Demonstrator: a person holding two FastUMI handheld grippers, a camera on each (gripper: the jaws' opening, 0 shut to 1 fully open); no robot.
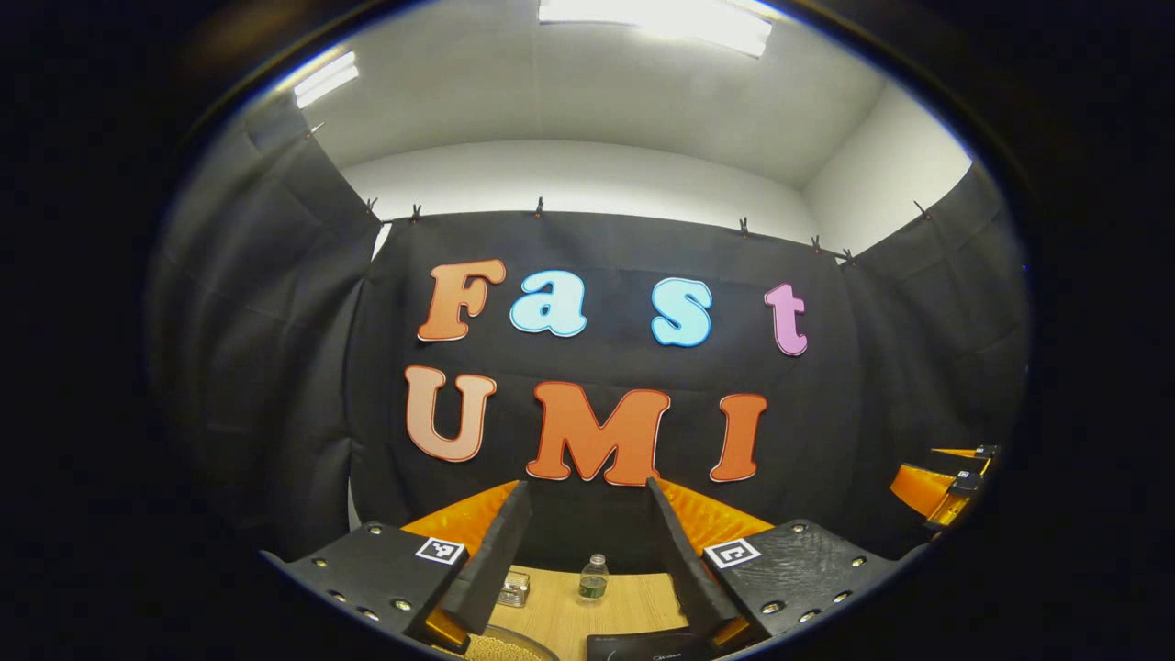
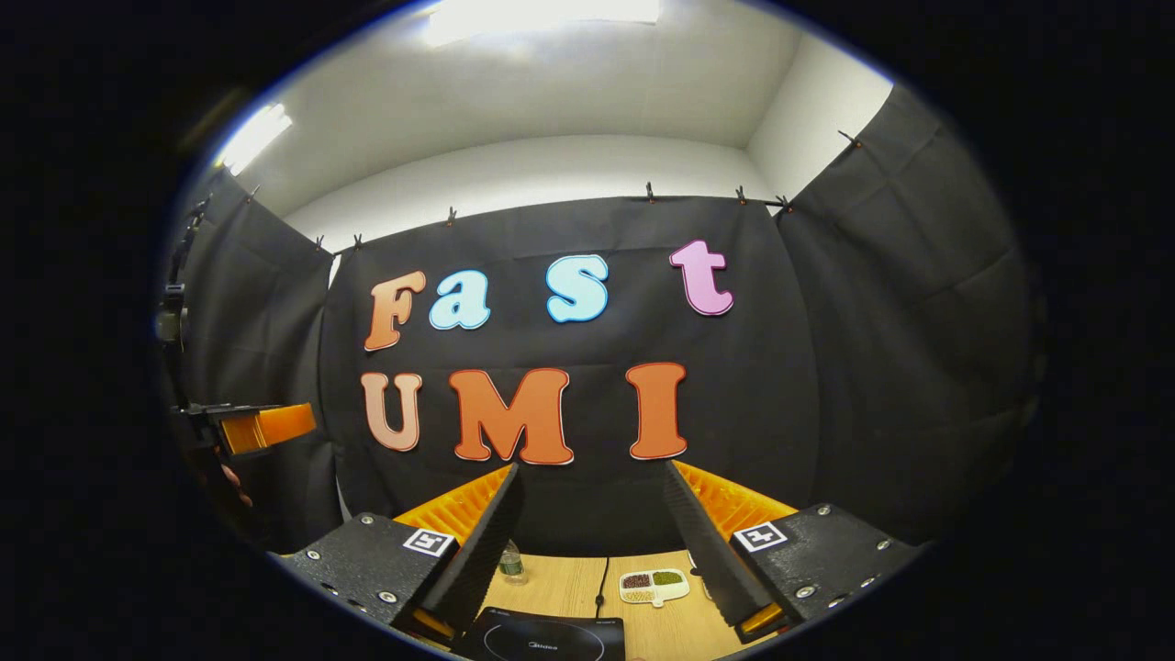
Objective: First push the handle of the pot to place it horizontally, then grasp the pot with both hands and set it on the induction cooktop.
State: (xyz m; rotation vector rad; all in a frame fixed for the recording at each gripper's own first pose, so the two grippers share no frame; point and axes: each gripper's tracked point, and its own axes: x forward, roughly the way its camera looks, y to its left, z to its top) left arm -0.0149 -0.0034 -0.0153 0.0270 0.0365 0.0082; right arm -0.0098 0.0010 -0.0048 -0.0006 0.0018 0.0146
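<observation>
So the pot (image 1: 505, 647) is barely there, just a curved rim peeking in at the very bottom of the left gripper view, and honestly I'm only guessing that's the pot since so little of it shows. Can't tell which way its handle points. The induction cooktop (image 2: 542, 638) is sitting on the wooden table (image 2: 560, 578) low in the right gripper view, its cord running back toward the wall, and its near corner pokes into the left gripper view too, just beside that rim.

Left gripper (image 1: 587, 542) is held up high, aimed at the back wall, fingers spread wide with nothing in them. Right gripper (image 2: 592, 532) same deal: wide apart, empty, well above the table.

My read: nothing's started, we're at step one, the handle push. Next move calls for both grippers tipping down to find the pot first, then one nudging the handle sideways.

Other stuff on the table: a small bottle (image 1: 593, 578), a little clear container (image 1: 514, 588), and a divided dish of beans (image 2: 654, 585).
</observation>
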